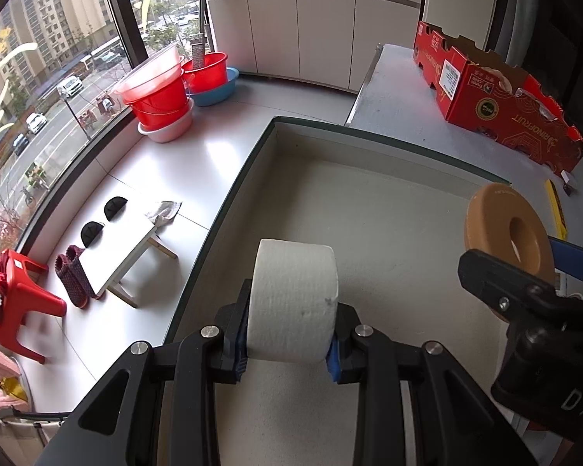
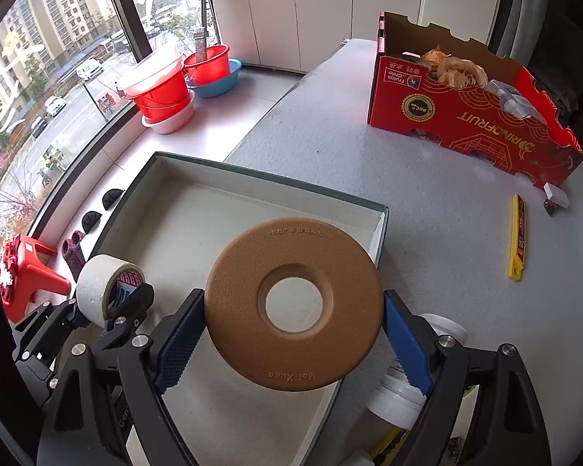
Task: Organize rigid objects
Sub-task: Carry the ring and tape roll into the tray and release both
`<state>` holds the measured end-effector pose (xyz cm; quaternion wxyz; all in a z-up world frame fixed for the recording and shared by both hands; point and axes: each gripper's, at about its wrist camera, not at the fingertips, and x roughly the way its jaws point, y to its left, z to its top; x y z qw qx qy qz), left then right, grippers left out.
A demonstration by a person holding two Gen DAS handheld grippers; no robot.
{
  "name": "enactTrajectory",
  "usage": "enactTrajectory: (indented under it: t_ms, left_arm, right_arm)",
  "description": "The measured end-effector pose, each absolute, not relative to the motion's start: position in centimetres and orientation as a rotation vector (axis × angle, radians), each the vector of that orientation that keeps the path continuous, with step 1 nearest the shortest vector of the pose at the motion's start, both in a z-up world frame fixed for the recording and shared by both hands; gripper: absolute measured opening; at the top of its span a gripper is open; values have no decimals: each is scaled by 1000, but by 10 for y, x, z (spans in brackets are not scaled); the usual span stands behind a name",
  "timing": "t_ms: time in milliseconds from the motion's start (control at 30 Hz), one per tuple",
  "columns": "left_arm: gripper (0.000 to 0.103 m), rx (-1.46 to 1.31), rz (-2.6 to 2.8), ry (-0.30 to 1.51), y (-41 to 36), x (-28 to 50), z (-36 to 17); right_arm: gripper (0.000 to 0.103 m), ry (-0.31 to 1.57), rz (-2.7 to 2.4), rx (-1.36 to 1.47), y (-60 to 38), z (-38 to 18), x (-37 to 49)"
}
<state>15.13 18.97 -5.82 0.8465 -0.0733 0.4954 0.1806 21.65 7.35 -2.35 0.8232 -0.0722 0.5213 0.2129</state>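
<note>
My left gripper is shut on a roll of white tape and holds it above the floor of a shallow white box with a dark rim. The same roll and left gripper show at the lower left of the right wrist view. My right gripper is shut on a tan ring-shaped disc, its blue pads pressing the disc's left and right edges, over the box. In the left wrist view the disc hangs at the right.
A red cardboard fruit box with items inside stands at the back right of the grey table. A yellow utility knife and a small white block lie nearby. White jars sit under my right fingers. Red basins stand by the window.
</note>
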Motion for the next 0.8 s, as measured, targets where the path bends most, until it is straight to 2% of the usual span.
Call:
enactTrajectory:
  t_ms: [200,233,300,333,433,467,500,667,800]
  left_arm:
    - [34,-156,380,1044,190,152,-60]
    - [37,-159,377,1045,190,152,-60]
    - [64,-173,373,1043,190,152,-61]
    - [83,-184,368,1035,191,151,-60]
    - [88,-186,378,1008,189,147,-54]
    - [96,-185,378,1001,189,145,-52]
    - [103,-191,370,999,188,144,-51]
    - [103,-209,334,984,182,136,-44]
    - [103,-210,313,984,174,126,-38]
  right_arm:
    - [89,1112,445,-157,74,-29,219]
    - [89,1112,446,-164,75,-29,220]
    - [89,1115,457,-171,77,-28,220]
    - [89,1118,460,-170,77,-28,220]
    - [89,1117,448,-176,74,-25,219]
    - [91,1116,444,-175,72,-24,218]
    - [103,1113,438,-172,70,-22,217]
    - [103,1014,421,-159,54,2,206]
    - [103,1014,416,-103,32,15,197]
